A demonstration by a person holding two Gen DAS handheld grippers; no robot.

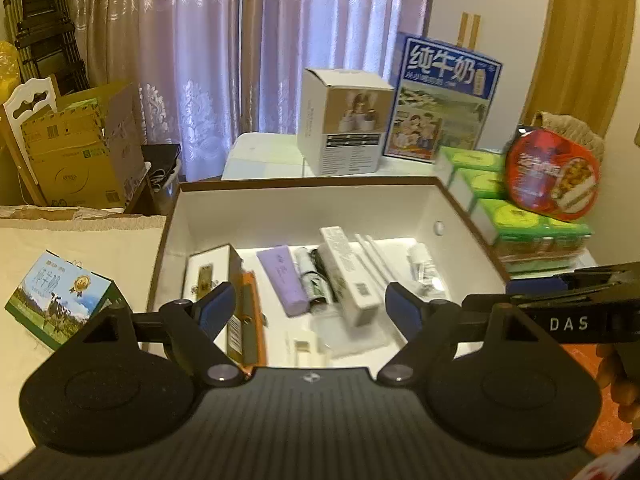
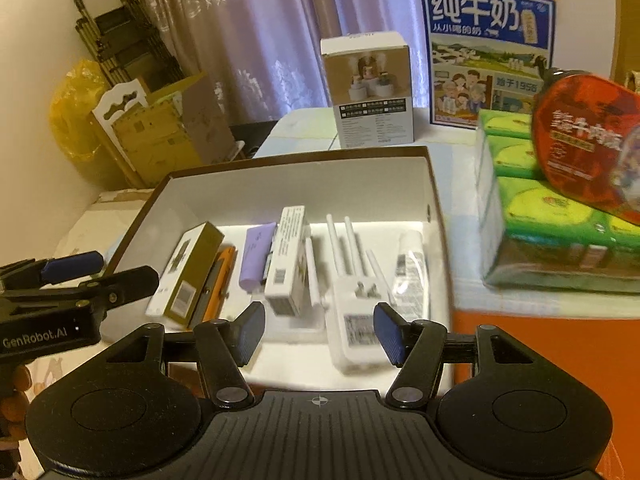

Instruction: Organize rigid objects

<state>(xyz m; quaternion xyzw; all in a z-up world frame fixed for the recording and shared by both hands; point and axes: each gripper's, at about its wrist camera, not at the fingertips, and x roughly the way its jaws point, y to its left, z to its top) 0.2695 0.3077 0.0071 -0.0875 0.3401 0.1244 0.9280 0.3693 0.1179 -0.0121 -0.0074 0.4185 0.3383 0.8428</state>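
An open brown-rimmed white box holds a gold-and-white carton, an orange cutter, a purple tube, a long white carton, a white router with antennas and a small white bottle. My left gripper is open and empty above the box's near end. My right gripper is open and empty over the router. Each gripper shows at the other view's edge.
A white product box and a blue milk carton stand behind the box. Green tissue packs with a red round tin on top sit right. A small milk carton lies left. Cardboard boxes stand at far left.
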